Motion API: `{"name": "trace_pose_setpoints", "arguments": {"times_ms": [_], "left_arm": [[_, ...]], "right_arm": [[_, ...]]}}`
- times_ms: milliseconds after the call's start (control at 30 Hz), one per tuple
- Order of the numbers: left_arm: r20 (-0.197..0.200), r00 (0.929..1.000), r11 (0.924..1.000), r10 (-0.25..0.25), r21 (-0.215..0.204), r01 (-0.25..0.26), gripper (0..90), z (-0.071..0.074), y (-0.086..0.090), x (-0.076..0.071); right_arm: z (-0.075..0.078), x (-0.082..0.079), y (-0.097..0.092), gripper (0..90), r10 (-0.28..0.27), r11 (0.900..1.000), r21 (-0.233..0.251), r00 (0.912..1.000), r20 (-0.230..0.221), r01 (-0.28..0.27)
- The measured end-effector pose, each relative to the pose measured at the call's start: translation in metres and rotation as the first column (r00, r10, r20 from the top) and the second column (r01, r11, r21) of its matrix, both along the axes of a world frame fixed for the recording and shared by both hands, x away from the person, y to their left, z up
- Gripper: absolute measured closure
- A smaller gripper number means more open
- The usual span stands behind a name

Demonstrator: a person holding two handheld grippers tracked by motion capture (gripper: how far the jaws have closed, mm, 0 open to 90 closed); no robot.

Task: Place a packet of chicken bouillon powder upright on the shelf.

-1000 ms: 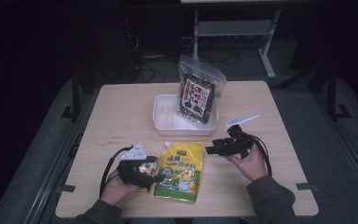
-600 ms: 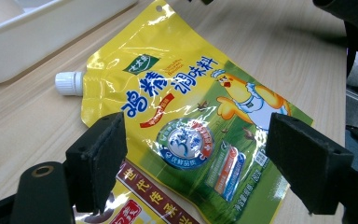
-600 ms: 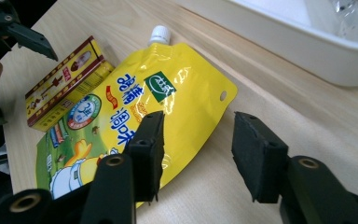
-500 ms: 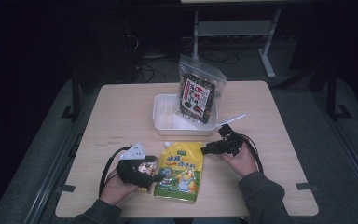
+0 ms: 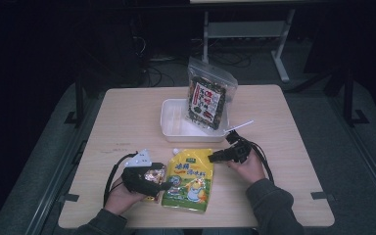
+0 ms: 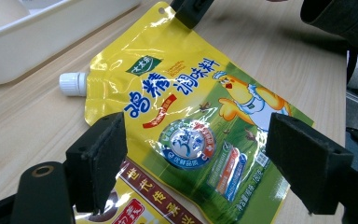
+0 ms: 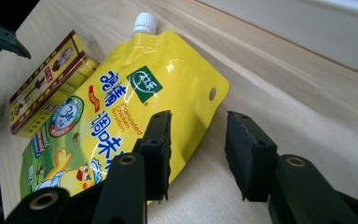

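Observation:
A yellow spouted pouch (image 5: 188,178) with a chicken printed on it lies flat near the table's front edge. My right gripper (image 5: 213,157) is low at its top right corner. Its jaws have just been closing and now straddle the pouch's edge (image 7: 186,93): one pad sits over the foil, the other over bare wood, and neither presses. My left gripper (image 5: 169,185) rests at the pouch's left side with its jaws wide open over the pouch (image 6: 191,121). A small yellow and red box (image 5: 152,175) lies under it, beside the pouch.
A white tray (image 5: 176,137) stands at the table's middle, with a clear bag of dark snacks (image 5: 206,100) leaning in its right end. The pouch's white cap (image 6: 72,84) points toward the tray. Bare wood lies left and right.
My right gripper has moved left and down to the pouch's top right corner, and its jaws stand narrower. The left gripper, pouch and box have not moved.

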State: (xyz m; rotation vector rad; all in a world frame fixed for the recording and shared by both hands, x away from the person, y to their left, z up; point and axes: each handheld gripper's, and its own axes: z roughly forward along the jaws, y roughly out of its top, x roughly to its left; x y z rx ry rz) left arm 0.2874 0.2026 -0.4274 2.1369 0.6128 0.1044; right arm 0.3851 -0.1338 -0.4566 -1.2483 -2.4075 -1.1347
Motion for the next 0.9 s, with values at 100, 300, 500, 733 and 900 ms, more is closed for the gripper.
{"name": "trace_pose_setpoints", "arguments": {"times_ms": [100,300,500,733,900], "left_arm": [[-0.001,1.0000,1.0000,0.001,-0.001,-0.001,20.1,0.0000,0.0000,0.0001],[-0.003,1.0000,1.0000,0.001,0.001,-0.001,20.1,-0.0003,0.0001,0.0004],[-0.004,1.0000,1.0000,0.001,0.003,-0.001,20.2,-0.0007,0.0007,0.0009],[-0.005,1.0000,1.0000,0.002,0.004,-0.002,20.2,-0.0012,0.0007,0.0011],[-0.008,1.0000,1.0000,0.002,0.005,-0.002,20.4,-0.0016,0.0009,0.0013]], "right_arm": [[-0.0024,0.0010,0.0017,63.6,0.002,1.0000,0.010,0.9999,-0.014,-0.001],[-0.0046,0.0021,0.0041,70.9,0.013,0.9998,0.013,0.9993,-0.034,-0.013],[-0.0053,0.0026,0.0047,83.2,0.023,0.9994,0.029,0.9983,-0.054,-0.021],[-0.0033,0.0020,0.0035,89.2,0.034,0.9984,0.047,0.9977,-0.059,-0.031],[0.0005,-0.0002,0.0018,89.4,0.037,0.9985,0.043,0.9981,-0.050,-0.035]]}}
